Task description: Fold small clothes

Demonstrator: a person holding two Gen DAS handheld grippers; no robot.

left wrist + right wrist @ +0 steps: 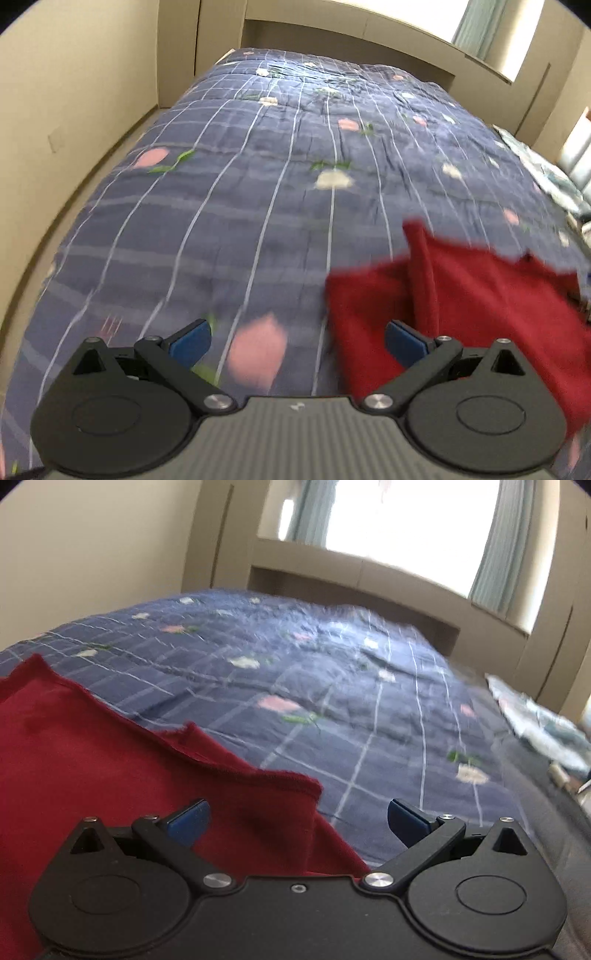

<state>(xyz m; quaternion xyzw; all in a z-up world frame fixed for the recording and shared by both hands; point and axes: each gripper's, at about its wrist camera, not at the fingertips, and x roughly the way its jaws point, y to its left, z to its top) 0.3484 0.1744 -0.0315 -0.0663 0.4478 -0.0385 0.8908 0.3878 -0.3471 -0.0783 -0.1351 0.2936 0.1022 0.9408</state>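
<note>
Partly, the red garment (480,306) is cut off: in the left wrist view its right side runs out of the picture and its near edge is hidden behind the gripper body, and in the right wrist view the same garment (92,753) is cropped at the left edge and covered below by the black housing. Both views are smeared by blur, so the weave and any seams are hard to make out, and what kind of garment it is cannot be told. No writing can be read; only a small pale mark is seen on the ribbed grey housing of the left gripper (297,338), too blurred to decipher. The garment is seen as a deep red, matte cloth lying rumpled on the bed (258,206), with a raised fold standing up along it and a raw-looking, slightly frayed edge. The bed is covered by a dark blue quilt with thin white lines and pink and white blotches. The left gripper is held wide open and empty, its right blue pad over the cloth. The right gripper (299,818) is likewise spread wide, with nothing gripped, its left pad over the red cloth.
</note>
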